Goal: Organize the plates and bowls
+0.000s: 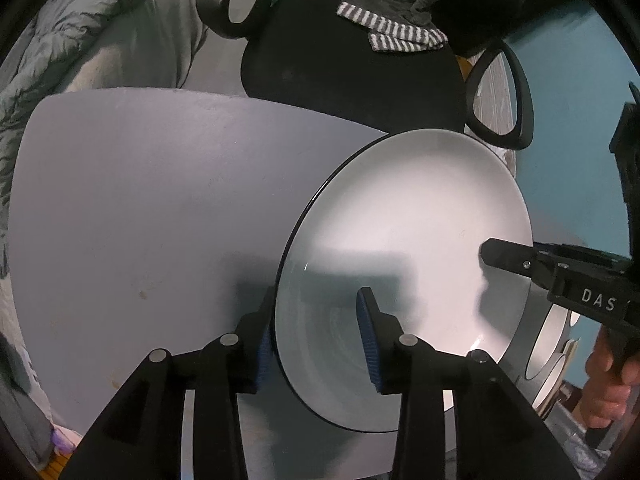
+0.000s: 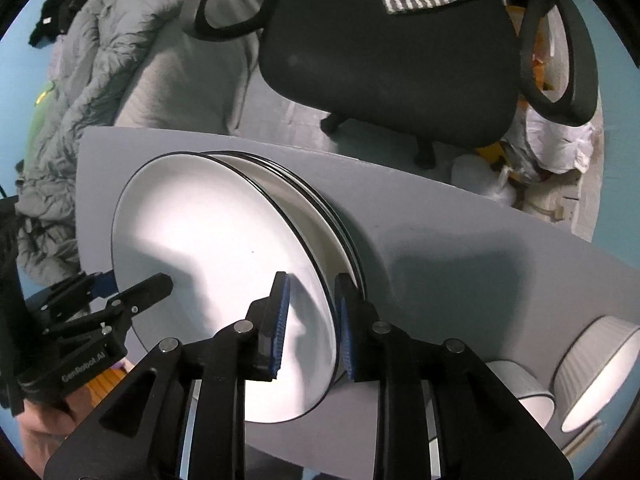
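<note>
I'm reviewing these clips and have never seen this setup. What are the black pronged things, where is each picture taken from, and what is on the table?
Each picture comes from a camera on a hand-held claw, looking along its two blue-padded fingers. There is no robot; a person holds both. The left claw straddles one edge of a white plate, and the right claw straddles the opposite edge. That plate sits tilted above a stack of plates on a grey table. Two white bowls lie on their sides nearby. Behind stands a black office chair.

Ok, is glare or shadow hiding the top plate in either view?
Left wrist: the tongs cast a dark shadow band across the top plate, rim readable. Right wrist: bright wash on its middle, the rim edge stays crisp; fisheye bends the table.
</note>
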### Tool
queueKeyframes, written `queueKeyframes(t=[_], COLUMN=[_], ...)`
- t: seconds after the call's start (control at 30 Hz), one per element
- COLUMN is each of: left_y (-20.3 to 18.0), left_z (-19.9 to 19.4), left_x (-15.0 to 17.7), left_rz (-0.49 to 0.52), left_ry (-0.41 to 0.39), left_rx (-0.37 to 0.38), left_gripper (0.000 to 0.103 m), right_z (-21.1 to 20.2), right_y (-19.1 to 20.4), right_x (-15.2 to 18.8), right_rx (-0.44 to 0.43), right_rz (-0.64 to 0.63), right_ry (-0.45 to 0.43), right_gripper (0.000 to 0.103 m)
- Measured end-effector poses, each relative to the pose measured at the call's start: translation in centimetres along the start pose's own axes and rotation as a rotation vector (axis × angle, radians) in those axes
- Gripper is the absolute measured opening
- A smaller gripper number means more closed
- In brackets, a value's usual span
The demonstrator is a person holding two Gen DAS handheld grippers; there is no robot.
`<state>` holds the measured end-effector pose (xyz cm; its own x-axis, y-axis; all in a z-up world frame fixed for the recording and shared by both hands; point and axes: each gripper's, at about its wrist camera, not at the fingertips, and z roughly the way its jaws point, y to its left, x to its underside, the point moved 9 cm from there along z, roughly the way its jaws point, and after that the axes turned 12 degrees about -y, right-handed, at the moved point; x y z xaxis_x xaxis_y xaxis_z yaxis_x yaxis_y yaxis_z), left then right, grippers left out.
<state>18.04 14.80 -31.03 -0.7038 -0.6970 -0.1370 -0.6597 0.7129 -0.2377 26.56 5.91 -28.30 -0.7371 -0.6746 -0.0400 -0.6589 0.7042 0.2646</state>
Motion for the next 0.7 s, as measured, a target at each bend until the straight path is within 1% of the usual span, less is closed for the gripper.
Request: queueKeyframes(t=[0.03,0.07,0.13,0.2,0.3,0.43,0.5,0.53,0.57,0.6,0.63,0.7], left_y=[0.1,0.2,0.2,0.4,0.8,1.1,1.2,1.2,1.3,1.3,1.3,1.4], left_z=[0.0,-0.1,-0.2,-0.4,-0.8,-1.9,-2.4,-2.6,-3.0,-3.1,-3.4,-3.9], left_x=[0.0,0.0,0.0,0.1,0.1,0.0,0.0,0.0,0.1,0.2,0.3,0.3], left_rz=[0.001,-0.003,-0.016,-0.028,-0.035,-0.013,-0.001,0.004,0.008,0.007,0.005,0.006], left_ry=[0.000,0.000,-0.001,-0.005,-0.019,-0.059,-0.078,-0.085,-0.093,-0.097,-0.101,-0.109], left_rx=[-0.006,-0.010,-0.004,-0.008,-0.020,-0.058,-0.067,-0.069,-0.071,-0.071,-0.069,-0.067], left_gripper=[0.038,0.040,0.041,0.046,0.048,0.051,0.055,0.055,0.056,0.056,0.056,0.056], right_z=[0.0,0.0,0.0,0.0,-0.2,-0.8,-1.0,-1.2,-1.6,-2.0,-2.4,-2.9], right_y=[-0.1,-0.3,-0.4,-0.4,-0.1,0.2,0.4,0.5,0.4,0.3,0.4,0.8], right_x=[0.1,0.1,0.2,0.2,0.4,0.5,0.5,0.5,0.3,0.1,-0.2,-0.4], right_rx=[0.006,0.010,0.019,0.041,0.082,0.122,0.142,0.157,0.194,0.235,0.251,0.243], right_rz=[0.014,0.037,0.069,0.065,0.048,0.027,0.019,0.013,-0.003,-0.024,-0.038,-0.051], right_ry=[0.008,0.020,0.037,0.047,0.046,0.020,0.004,-0.007,-0.030,-0.060,-0.083,-0.106], right_gripper=[0.024,0.024,0.024,0.024,0.027,0.033,0.037,0.044,0.056,0.057,0.057,0.057])
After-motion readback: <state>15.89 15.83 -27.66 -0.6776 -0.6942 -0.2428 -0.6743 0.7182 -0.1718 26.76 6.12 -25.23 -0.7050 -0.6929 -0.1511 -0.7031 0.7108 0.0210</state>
